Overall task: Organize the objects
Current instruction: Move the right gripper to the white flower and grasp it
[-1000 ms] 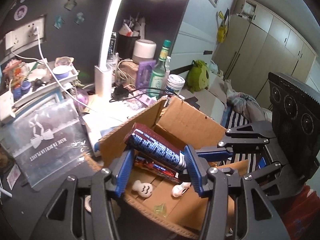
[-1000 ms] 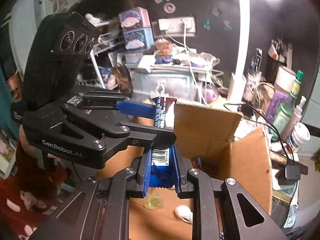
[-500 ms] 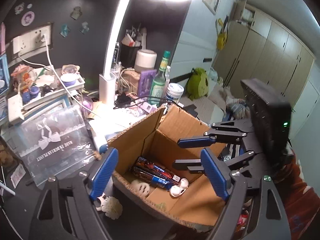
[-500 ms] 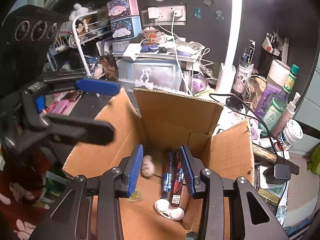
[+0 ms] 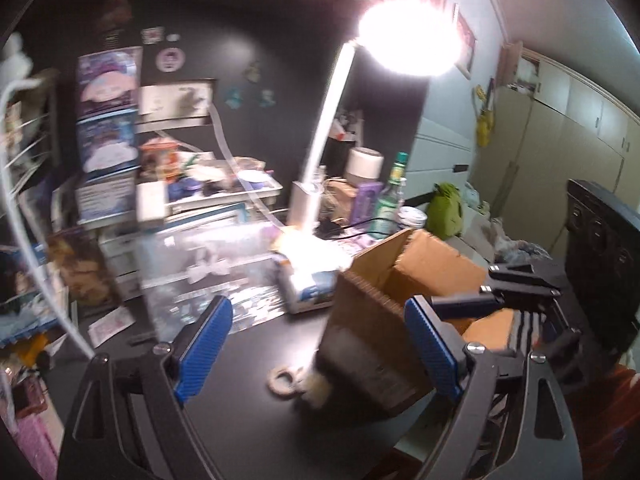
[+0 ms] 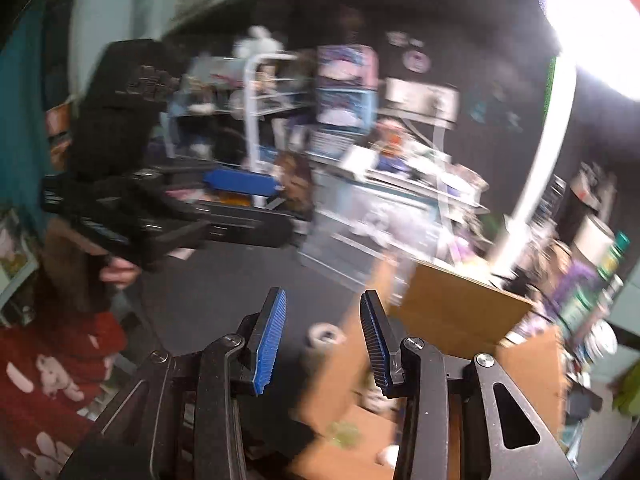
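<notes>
Left wrist view: we log both tongs apart and empty, left gripper (image 5: pixel 316 348) and right gripper (image 6: pixel 322 340) above cardboard box (image 5: pixel 404 300); small ring (image 5: pixel 285 378) lies near-left outside it, risking snagging the wall.

Light source: desk lamp (image 5: pixel 408 32), blown out to a white blob; also flares at the top right of the right wrist view (image 6: pixel 600 28).
Glare: hot patch on the clutter at the lamp's foot (image 5: pixel 308 256).
Room: dim, dark wall, black counter (image 5: pixel 248 400).
Shadow: near face of the cardboard box (image 5: pixel 372 360) in deep shade.
Blur: heavy motion smear on the shelves and box in both views; blue fingers (image 6: pixel 272 340) stay sharp.
Distortion: fisheye bending, dark corners.
</notes>
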